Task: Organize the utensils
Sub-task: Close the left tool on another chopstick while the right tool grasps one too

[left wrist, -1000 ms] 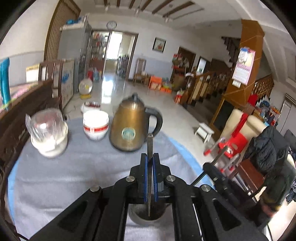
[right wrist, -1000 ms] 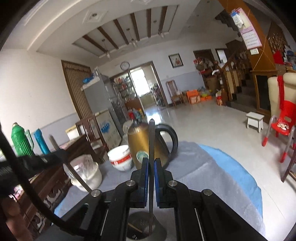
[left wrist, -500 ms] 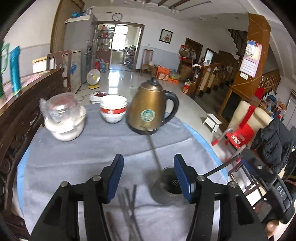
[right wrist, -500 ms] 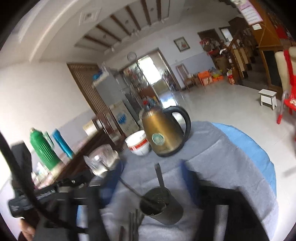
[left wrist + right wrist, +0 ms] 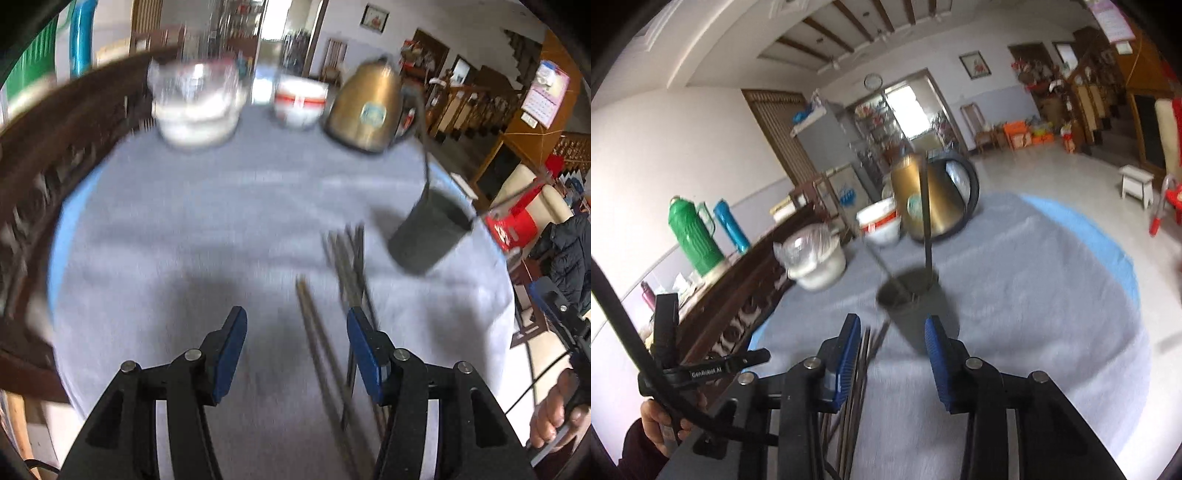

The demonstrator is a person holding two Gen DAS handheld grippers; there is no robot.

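A dark metal utensil cup (image 5: pixel 428 236) stands on the grey cloth at the right and holds two thin utensils that stick up. It also shows in the right wrist view (image 5: pixel 910 295), just ahead of my right gripper. Several loose metal utensils (image 5: pixel 349 266) lie on the cloth left of the cup; they also show in the right wrist view (image 5: pixel 864 354). My left gripper (image 5: pixel 293 349) is open and empty above their near ends. My right gripper (image 5: pixel 892 349) is open and empty, low over the cloth.
A brass kettle (image 5: pixel 364 110), a white bowl with a red band (image 5: pixel 299 101) and a plastic-covered white pot (image 5: pixel 195 107) stand at the far edge. A dark wooden sideboard (image 5: pixel 738 295) runs along the left, with green (image 5: pixel 694 236) and blue flasks on it.
Both grippers were shut on utensils over the cup a second ago; both have opened and left them standing in the cup. The left gripper has swung left over the loose utensils.
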